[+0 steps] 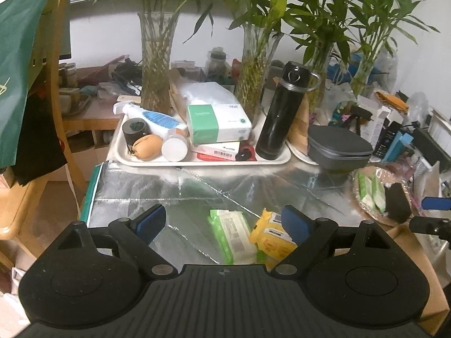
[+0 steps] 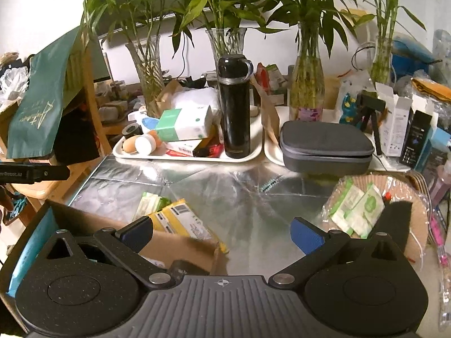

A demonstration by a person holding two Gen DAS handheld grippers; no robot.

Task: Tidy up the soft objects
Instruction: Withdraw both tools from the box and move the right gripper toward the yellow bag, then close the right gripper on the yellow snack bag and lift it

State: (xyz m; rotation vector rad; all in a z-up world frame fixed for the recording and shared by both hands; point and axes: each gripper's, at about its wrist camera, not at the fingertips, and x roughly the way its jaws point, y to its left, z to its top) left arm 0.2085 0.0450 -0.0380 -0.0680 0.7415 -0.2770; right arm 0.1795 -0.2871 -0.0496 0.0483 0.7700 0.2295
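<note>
In the left wrist view, the left claw point(image 1: 222, 222) stands wide, with nothing between its blue padded fingers point(image 1: 150, 222). A green and white soft pack of wet wipes point(image 1: 232, 235) lies in the lower middle of the frame, on the crinkled silver foil sheet that covers the desk point(image 1: 174, 194). It lies inside the gap of the jaws, closer to the right finger. Its long axis runs nearly along the direction in which the claw points, a little tilted. Just beside it, on the right, a yellow soft pack point(image 1: 272, 238) lies partly behind the right finger. Both packs look like thin, glossy plastic film which gives under pressure.

In the right wrist view, the right claw point(image 2: 222, 235) is also wide and holds nothing. The two packs appear at the lower left, beyond a brown cardboard box point(image 2: 180, 249). At the right, more green and white wipe sachets point(image 2: 356, 207) rest in a round woven basket point(image 2: 403, 194) lined with clear film.

I judge that the left claw is nearer to the green pack and could close across its short side.
</note>
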